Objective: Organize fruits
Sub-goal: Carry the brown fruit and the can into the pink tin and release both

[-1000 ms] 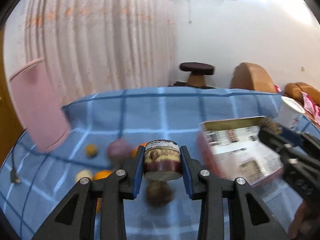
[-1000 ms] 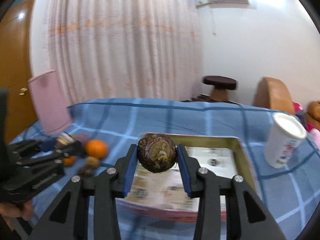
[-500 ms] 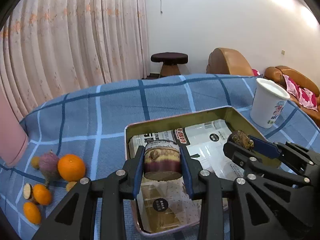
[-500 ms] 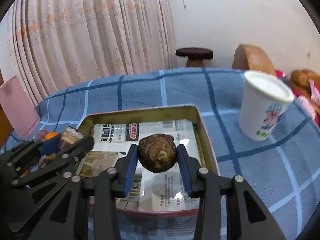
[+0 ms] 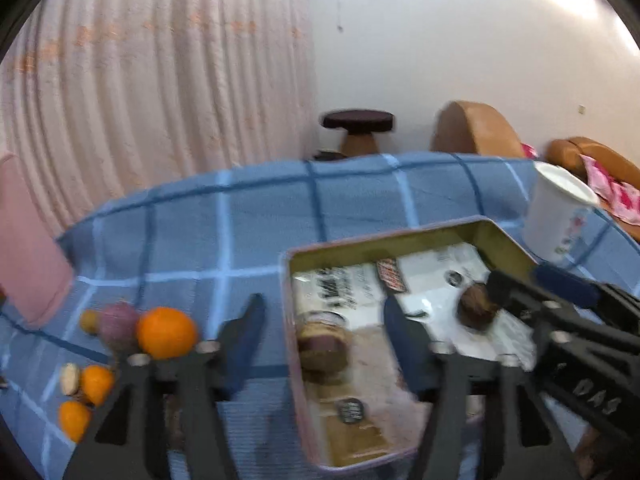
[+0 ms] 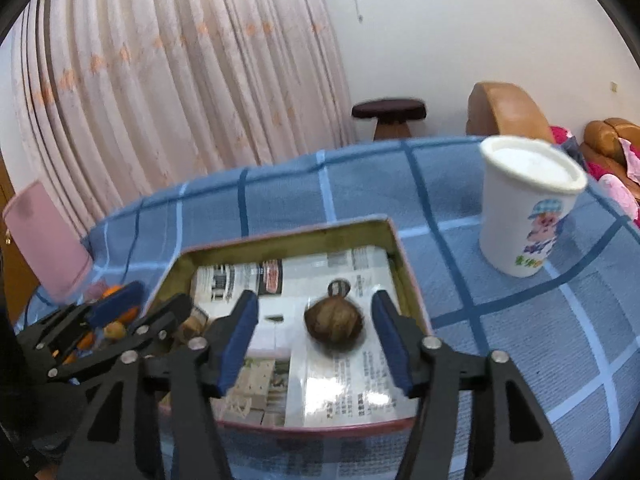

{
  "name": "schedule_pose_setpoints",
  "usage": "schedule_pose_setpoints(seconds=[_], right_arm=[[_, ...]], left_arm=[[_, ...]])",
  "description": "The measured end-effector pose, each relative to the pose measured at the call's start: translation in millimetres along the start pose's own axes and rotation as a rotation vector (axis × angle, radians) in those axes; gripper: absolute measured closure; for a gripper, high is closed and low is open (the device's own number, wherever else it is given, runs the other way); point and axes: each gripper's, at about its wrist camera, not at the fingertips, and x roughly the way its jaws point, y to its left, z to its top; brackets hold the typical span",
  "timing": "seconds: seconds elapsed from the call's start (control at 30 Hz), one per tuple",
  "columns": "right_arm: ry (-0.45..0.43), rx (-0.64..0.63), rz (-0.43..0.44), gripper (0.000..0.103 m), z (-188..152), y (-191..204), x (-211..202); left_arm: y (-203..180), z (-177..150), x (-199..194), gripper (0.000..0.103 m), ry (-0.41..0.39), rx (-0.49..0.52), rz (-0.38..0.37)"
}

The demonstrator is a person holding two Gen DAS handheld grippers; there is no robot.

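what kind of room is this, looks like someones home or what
Most likely a home living room: a brown sofa with pink cushions, floor-length curtains, and a small round stool by the wall. The work surface wears a blue checked cloth, with fruit going into a newspaper-lined tin.

Room evenly, brightly lit; glare is seen on the white wall (image 5: 500,40) far above the jaws. Motion blur softens everything around the jaws. Fisheye edges are bent and darkened.

Both hand-held grippers (image 5: 324,344) (image 6: 314,344) newly open, fruits (image 6: 334,322) released into tin (image 6: 414,280).
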Motion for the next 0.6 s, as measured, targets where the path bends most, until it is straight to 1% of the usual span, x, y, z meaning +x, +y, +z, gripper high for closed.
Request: schedule_pose_setpoints(seconds=[0.03,0.1,0.2,0.3,0.37,0.5,0.6], right_arm=[[-0.016,-0.001,0.004,0.033,1,1,-3],[-0.037,-0.019,0.001,0.032,1,7,-6],[-0.064,-0.059,0.001,0.032,-2,22,-11],[-0.079,-0.086,0.031,0.032,-5,42,-15],[-0.082,-0.126,0.046,0.032,-9,60,-16],[-0.092,-0.206,0.048,0.032,-17,93,-16],[-0.069,-0.203,0.091,0.032,-21,109,-13]], left_arm=[[3,0,-4,0.027,-0.016,-0.002,0.010],[13,-1,-12,0.027,-0.040,-0.007,0.016],[27,-6,-19,0.027,-0.051,-0.006,0.053],[47,-14,-22,0.027,-0.035,-0.015,0.096],[61,-19,-23,0.027,-0.023,-0.035,0.114],[87,-28,-27,0.027,-0.011,-0.066,0.152],[105,-36,-28,0.027,0.003,-0.084,0.185]])
